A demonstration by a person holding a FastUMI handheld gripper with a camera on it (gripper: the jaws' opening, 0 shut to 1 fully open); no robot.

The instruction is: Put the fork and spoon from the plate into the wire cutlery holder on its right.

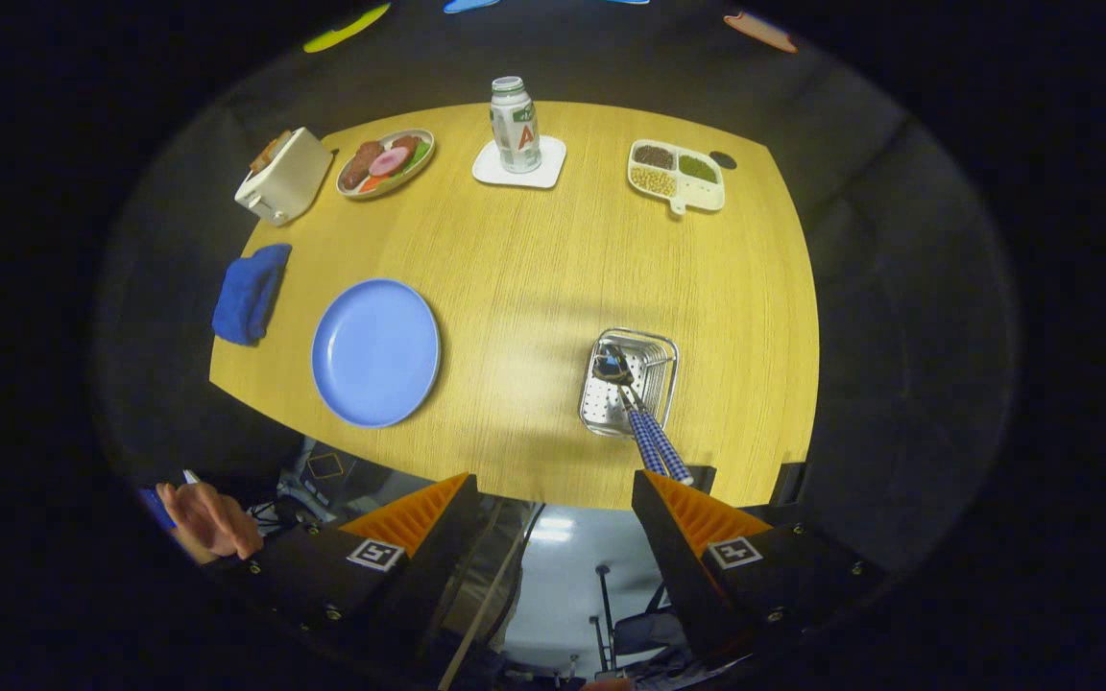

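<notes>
Our gripper [553, 494] hangs with its jaws wide apart, holding nothing. Just ahead of one finger, we see the fork and spoon [637, 415] standing in the wire cutlery holder [630, 382]; the bare blue plate [375, 351] lies beyond the other.

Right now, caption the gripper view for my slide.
Open gripper above table; fork and spoon stand in wire holder; blue plate bare.

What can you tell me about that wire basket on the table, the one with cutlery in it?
The wire basket is a small rectangular holder of shiny metal wire with a perforated floor, standing upright on the wooden table, right of the blue plate. Two pieces of cutlery with blue checked handles lean in it, heads down, handles sticking out over the near rim. The gripper hangs well back from it, jaws wide apart, touching nothing.
</notes>
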